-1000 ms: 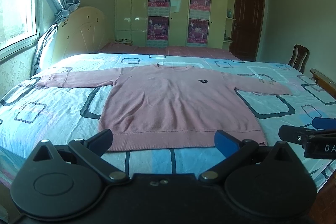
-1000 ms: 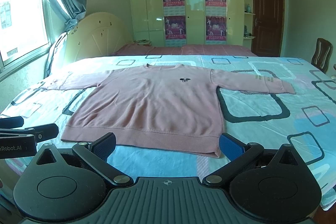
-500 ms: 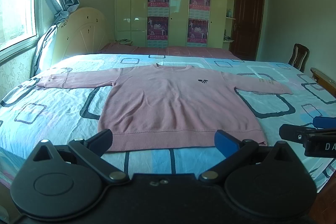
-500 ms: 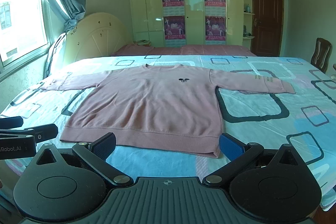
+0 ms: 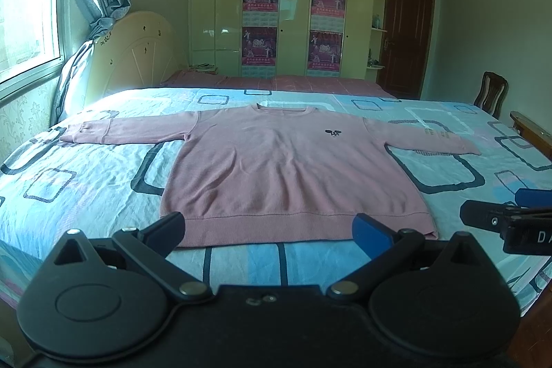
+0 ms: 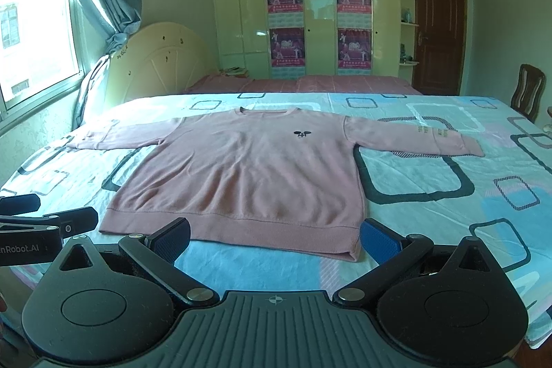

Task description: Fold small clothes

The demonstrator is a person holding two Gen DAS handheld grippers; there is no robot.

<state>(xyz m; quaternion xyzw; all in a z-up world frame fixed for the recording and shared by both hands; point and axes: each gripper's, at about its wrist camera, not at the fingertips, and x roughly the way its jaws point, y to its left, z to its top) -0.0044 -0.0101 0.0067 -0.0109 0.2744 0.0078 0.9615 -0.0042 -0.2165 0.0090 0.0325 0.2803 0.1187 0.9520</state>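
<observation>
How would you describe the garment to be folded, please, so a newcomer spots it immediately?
Find the large bed with the blue, square-patterned sheet. On it the pink sweatshirt lies flat, sleeves outstretched. A small dark chest emblem marks it, and it is the sheet's only garment.

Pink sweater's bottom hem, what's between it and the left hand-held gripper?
Only bare patterned blue bedsheet separates pink sweater from left hand-held gripper, in the left wrist view.

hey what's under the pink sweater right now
The pink sweater lies flat on the patterned bedsheet, which shows all around it. Whatever is directly beneath the cloth is covered and cannot be seen.
</observation>
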